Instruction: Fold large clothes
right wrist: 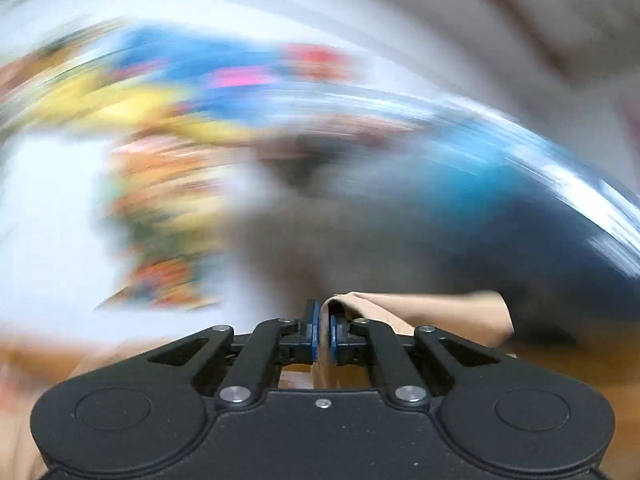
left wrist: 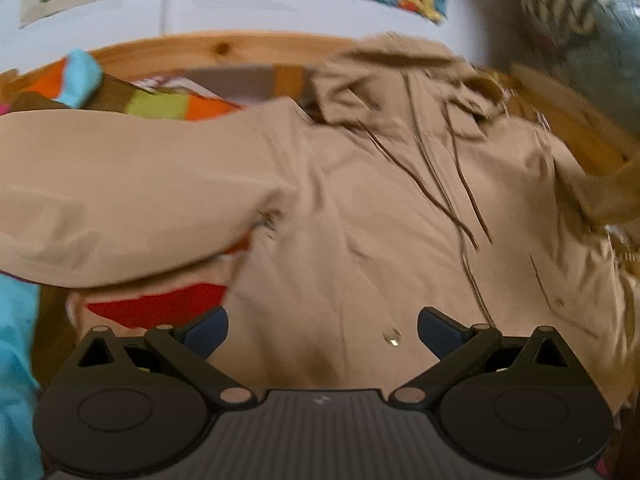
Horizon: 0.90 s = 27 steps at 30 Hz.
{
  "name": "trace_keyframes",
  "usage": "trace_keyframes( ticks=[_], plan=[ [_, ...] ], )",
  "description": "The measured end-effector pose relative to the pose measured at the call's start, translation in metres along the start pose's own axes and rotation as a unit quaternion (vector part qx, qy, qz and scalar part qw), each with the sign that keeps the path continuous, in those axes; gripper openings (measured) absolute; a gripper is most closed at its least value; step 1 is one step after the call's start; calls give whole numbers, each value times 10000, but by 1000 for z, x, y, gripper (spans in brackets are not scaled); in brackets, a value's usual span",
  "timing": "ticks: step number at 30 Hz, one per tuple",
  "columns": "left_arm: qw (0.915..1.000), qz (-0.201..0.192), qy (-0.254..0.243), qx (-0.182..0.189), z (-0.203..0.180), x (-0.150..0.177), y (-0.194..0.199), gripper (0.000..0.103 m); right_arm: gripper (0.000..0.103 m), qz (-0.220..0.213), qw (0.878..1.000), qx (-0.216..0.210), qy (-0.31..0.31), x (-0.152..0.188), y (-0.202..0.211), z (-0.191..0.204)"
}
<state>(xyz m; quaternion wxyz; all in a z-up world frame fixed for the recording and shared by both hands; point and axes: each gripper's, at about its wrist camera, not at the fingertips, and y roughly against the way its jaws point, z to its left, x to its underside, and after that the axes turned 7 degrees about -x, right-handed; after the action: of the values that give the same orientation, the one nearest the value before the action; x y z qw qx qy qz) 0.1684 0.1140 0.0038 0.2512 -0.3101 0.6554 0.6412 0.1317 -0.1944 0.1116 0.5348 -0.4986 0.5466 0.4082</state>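
A big tan coat [left wrist: 360,208] fills nearly everything ahead of my left gripper [left wrist: 322,330], spread front-up over a wooden table [left wrist: 208,46]. Its collar lies far ahead and a little right of my fingers, and one long sleeve [left wrist: 132,196] stretches away to my left. Dark drawstrings [left wrist: 452,200] trail down the chest toward me. Bright patchwork cloth [left wrist: 168,106] shows beyond the sleeve, a red piece [left wrist: 156,306] peeks out just left of my left fingertip, and turquoise fabric [left wrist: 16,340] sits at the far left edge. A small shiny button [left wrist: 392,337] lies on the coat right between my fingers. My left gripper is spread wide, holding nothing, hovering close over the coat's lower front.

My right gripper [right wrist: 322,330] is pinched tight on a fold of the same tan cloth [right wrist: 420,312], which bunches off to its right. Everything beyond it is motion blur; I cannot make it out.
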Motion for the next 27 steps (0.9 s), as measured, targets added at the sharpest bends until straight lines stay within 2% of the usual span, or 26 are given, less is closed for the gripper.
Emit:
trace_keyframes(
  ticks=[1, 2, 3, 5, 7, 8, 9, 10, 11, 12, 13, 16, 18, 22, 25, 27],
  plan=[
    [10000, -58, 67, -19, 4, -1, 3, 102, 5, 77, 9961, -574, 669, 3, -5, 28],
    [9998, -119, 138, -51, 9, -1, 6, 102, 5, 212, 9821, -1232, 1412, 12, -7, 58],
    [9996, -160, 196, -84, 13, -2, 7, 102, 5, 368, 9621, -1808, 2007, 22, -6, 83],
    [9991, -233, 316, -140, 21, -1, 11, 102, 4, 830, 9081, -2747, 3049, 54, 8, 127],
    [9986, -255, 410, -196, 28, 1, 13, 102, 22, 1309, 8689, -3313, 3436, 84, 23, 146],
    [9985, -235, 442, -224, 30, 2, 13, 102, 27, 1510, 8556, -3535, 3466, 94, 32, 151],
    [9985, -197, 458, -238, 31, 1, 11, 102, 33, 1726, 8454, -3750, 3390, 103, 41, 150],
    [9986, -150, 457, -236, 31, 1, 9, 102, 43, 1894, 8417, -3880, 3243, 107, 48, 150],
    [9987, -117, 444, -230, 31, 1, 8, 102, 50, 2044, 8421, -3957, 3042, 109, 54, 147],
    [9988, -101, 431, -222, 30, 1, 7, 102, 63, 2177, 8457, -3996, 2790, 108, 60, 139],
    [9989, -95, 414, -202, 28, -1, 4, 102, 70, 2286, 8509, -4013, 2504, 109, 66, 131],
    [9992, -164, 338, -142, 18, -7, -5, 102, 81, 2549, 8793, -3689, 1605, 109, 62, 96],
    [9992, -175, 321, -155, 11, -10, -13, 102, 85, 2657, 8985, -3335, 1040, 114, 59, 76],
    [9991, -316, 133, -248, -9, -18, -38, 102, 91, 2834, 9164, -2797, 408, 124, 49, 49],
    [9960, -614, -465, -453, -29, -29, -58, 99, 93, 2927, 9231, -2491, -75, 132, 31, 27],
    [9923, -720, -902, -455, -42, -36, -69, 99, 93, 2894, 9298, -2262, -236, 136, 28, 18]
  ],
)
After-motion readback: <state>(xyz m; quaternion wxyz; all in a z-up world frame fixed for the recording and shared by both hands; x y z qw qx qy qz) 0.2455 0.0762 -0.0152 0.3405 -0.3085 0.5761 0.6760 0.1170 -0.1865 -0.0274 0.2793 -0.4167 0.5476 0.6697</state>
